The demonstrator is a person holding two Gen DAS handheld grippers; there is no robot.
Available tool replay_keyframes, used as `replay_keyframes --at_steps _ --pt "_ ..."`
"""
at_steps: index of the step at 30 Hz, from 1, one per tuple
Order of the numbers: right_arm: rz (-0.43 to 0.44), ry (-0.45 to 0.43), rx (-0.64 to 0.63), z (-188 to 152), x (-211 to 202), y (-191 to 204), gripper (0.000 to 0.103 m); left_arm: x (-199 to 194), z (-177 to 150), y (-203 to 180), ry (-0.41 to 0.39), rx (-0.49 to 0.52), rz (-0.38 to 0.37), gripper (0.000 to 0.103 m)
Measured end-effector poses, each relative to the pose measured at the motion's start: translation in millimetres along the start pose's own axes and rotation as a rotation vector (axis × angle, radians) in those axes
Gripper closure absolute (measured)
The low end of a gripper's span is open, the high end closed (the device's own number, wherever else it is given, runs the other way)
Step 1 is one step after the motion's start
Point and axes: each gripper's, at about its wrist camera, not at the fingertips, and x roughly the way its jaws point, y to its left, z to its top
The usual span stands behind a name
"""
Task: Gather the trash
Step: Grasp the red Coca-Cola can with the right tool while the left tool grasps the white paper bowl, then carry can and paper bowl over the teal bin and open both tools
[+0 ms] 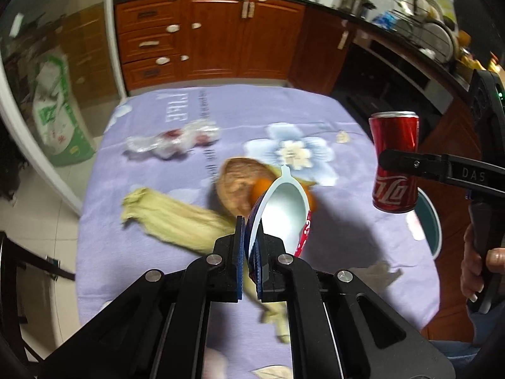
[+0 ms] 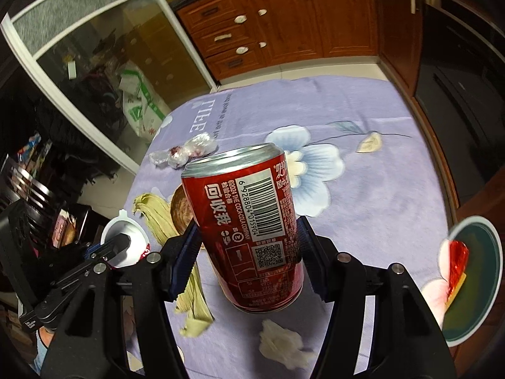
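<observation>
My left gripper [image 1: 250, 225] is shut on the rim of a white plastic cup [image 1: 285, 208] with a red and blue outside, held tilted above the table. The right wrist view shows that cup [image 2: 126, 237] at the lower left, with the left gripper [image 2: 118, 243] on it. My right gripper [image 2: 247, 228] is shut on a red cola can [image 2: 252, 189], gripped by its sides and lifted off the cloth. In the left wrist view the can [image 1: 394, 132] hangs at the right in the right gripper [image 1: 396, 161]. A teal bin [image 2: 496, 252] with a white rim stands beyond the table's right edge.
On the lavender flowered cloth [image 1: 157, 177] lie a corn husk [image 1: 176, 218], a brown shell [image 1: 236, 183] with orange peel [image 1: 262, 188], crumpled clear plastic [image 1: 176, 140] and a crumpled tissue [image 2: 284, 344]. A red wrapper [image 2: 457, 262] lies in the bin. Wooden cabinets [image 1: 221, 38] stand behind.
</observation>
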Motion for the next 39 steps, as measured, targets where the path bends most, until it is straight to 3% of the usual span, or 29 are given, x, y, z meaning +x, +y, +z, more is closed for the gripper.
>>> replay_keyframes --at_steps 11,26,39 --pt "-0.056 -0.103 0.177 -34.3 -71.8 -106.9 0.045 28.8 18.0 -122.6 0.044 0.180 -0.125 0.097" --pt "-0.183 -0.178 0.455 -100.5 -143.8 -271.9 0.045 87.3 19.7 -299.0 0.137 0.427 -0.225 0.097" --pt "-0.187 -0.140 0.544 -128.1 -144.8 -326.0 0.045 134.8 4.7 -372.7 0.232 0.509 -0.264 0.097"
